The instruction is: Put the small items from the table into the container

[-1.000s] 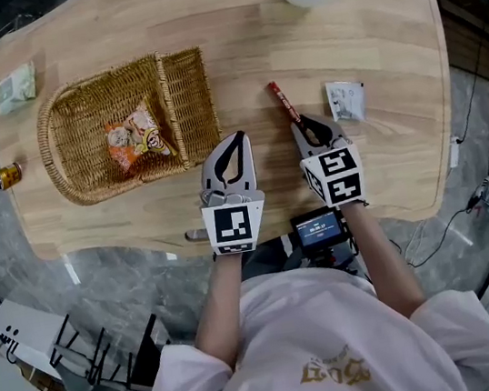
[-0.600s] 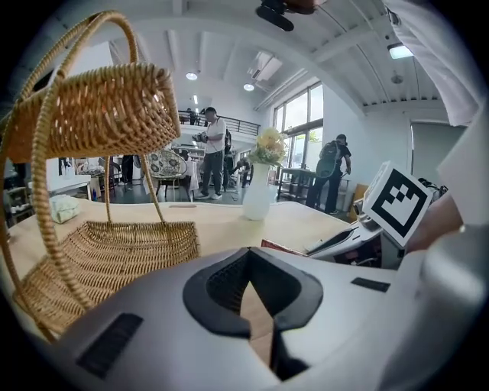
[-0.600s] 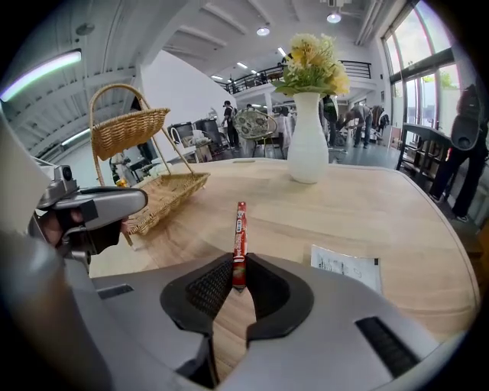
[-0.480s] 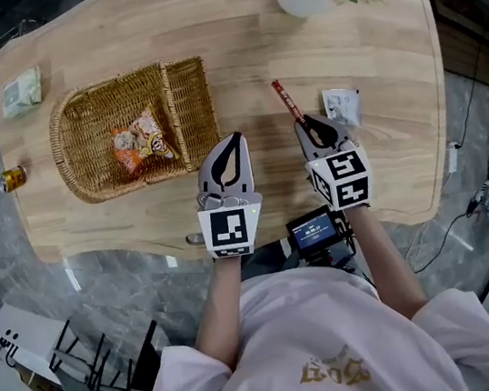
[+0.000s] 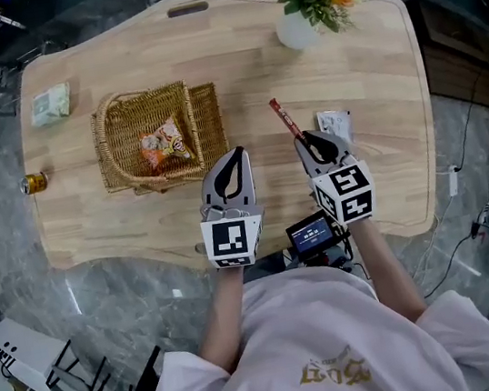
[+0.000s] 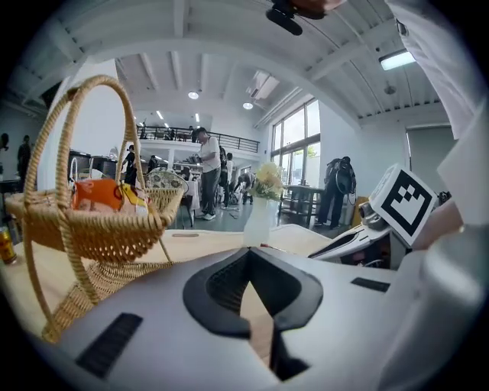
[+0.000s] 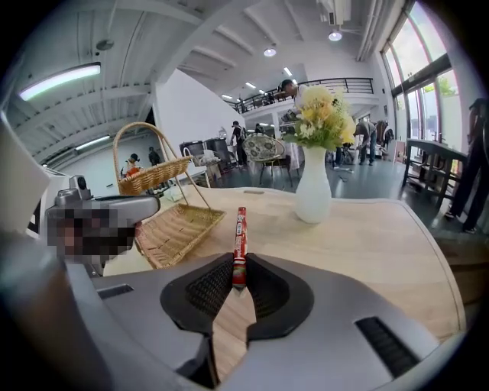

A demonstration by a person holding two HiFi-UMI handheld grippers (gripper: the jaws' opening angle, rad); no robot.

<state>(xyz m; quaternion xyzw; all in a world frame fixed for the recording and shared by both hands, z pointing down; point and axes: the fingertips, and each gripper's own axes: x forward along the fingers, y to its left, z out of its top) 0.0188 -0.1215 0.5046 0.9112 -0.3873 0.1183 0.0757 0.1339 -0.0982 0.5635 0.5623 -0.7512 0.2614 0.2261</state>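
While the basket [image 5: 111, 151] holds one snack [image 5: 164, 147], right gripper [image 5: 303, 138] clamps the stick [image 5: 283, 118], left gripper [image 5: 238, 152] closed empty; white packet [image 5: 336, 122], green packet [image 5: 51, 103] pending.

We see the wicker basket [image 5: 119, 131] left of centre, an orange snack packet [image 5: 163, 147] inside; the red stick [image 5: 285, 121] slants centre-right.

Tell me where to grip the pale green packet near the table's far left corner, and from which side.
Pinch the pale green packet across its middle, probably coming straight down with the left gripper. It lies flat on the wooden table with nothing touching it; the wicker basket stands apart on its right.
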